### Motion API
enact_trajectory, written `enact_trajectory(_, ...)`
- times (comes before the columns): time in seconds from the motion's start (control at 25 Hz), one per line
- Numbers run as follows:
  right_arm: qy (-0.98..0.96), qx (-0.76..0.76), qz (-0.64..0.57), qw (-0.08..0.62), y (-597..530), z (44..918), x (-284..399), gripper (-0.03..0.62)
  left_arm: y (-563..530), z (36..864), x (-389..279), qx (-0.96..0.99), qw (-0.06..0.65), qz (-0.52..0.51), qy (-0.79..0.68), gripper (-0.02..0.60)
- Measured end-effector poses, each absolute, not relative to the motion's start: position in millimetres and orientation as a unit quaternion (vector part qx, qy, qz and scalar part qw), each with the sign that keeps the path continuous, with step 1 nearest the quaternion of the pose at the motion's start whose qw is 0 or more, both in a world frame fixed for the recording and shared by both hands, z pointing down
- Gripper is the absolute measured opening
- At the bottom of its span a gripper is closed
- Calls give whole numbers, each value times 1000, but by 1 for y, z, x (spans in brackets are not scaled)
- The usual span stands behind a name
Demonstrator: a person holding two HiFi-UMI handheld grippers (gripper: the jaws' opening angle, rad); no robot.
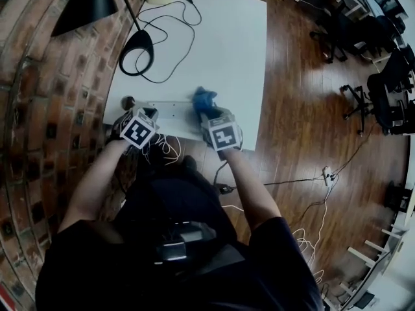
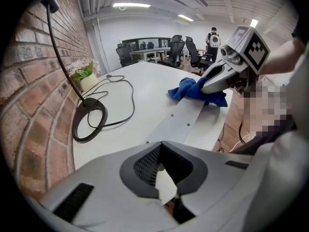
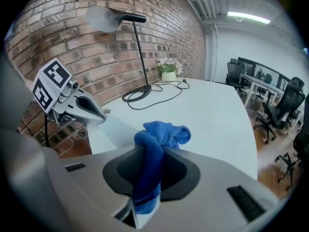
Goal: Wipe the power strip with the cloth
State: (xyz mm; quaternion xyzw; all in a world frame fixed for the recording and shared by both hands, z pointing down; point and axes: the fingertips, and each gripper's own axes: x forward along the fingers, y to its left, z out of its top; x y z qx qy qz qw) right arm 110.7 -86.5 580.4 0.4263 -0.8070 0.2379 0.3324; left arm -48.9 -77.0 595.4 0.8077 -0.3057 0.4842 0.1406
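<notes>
- Wiping is in hand: the right gripper (image 3: 147,174) is clenched on the blue cloth (image 1: 203,98), and the bunched cloth sits on the right end of the power strip (image 1: 170,109).
- The strip lies flat along the near edge of the white table (image 1: 220,37), running left to right.
- The left gripper (image 2: 161,170) is closed tight with nothing between its jaws. Its tips are at the strip's left end, by the table's near-left corner, and it looks placed to steady the strip. Whether it actually presses on it, I can't tell.
- My read on the next move: drag the cloth leftward along the table's near edge over the strip's length, with light downward pressure so it neither slides nor tips off that edge.
- The strip is long, slim and pale grey-white, with a plain upper face and a few small dark dots. No sockets or dirt can be made out.
</notes>
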Motion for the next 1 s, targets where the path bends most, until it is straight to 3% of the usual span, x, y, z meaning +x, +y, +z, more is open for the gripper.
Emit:
enact_trajectory(0.68, -771, 476, 211, 367, -91, 580, 94, 63, -72, 593, -53, 827, 161, 457, -287, 11)
enact_trajectory(1.0, -791, 451, 201, 362, -90, 582, 47, 63, -70, 587, -49, 844, 179, 431, -265, 11)
